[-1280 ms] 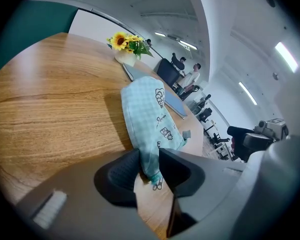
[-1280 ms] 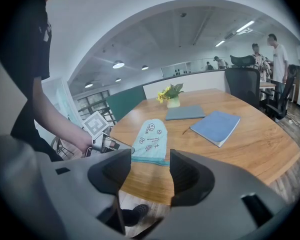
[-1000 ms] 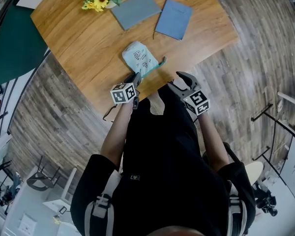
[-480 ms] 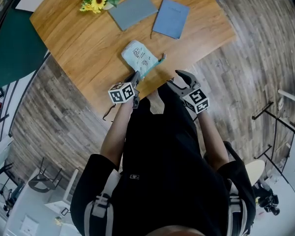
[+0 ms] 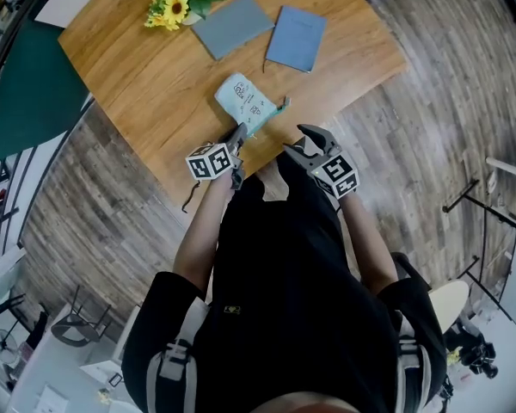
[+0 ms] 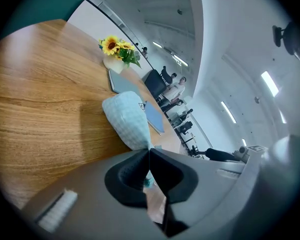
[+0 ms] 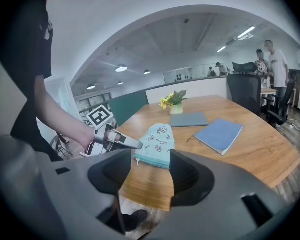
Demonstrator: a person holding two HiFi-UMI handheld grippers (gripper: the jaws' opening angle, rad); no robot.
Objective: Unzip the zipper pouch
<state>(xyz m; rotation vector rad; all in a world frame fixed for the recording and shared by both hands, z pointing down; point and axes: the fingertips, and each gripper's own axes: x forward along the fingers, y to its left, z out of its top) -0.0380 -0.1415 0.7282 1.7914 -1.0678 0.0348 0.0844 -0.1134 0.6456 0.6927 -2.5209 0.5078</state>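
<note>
A pale teal zipper pouch with small prints lies on the round wooden table, near its front edge. My left gripper is shut on the pouch's near corner; in the left gripper view the pouch tapers into the closed jaws of my left gripper. My right gripper hangs open just off the table edge, right of the pouch, nothing between its fingers. In the right gripper view the pouch lies ahead of my right gripper, its small zipper pull hanging at the near left end beside my left gripper.
Sunflowers, a grey notebook and a blue notebook lie at the table's far side. A dark green panel stands left of the table. Wood-plank floor surrounds it. People and office chairs show far off in both gripper views.
My right gripper has drifted slightly left, closer to the pouch. My left gripper stays at the pouch's near corner.
</note>
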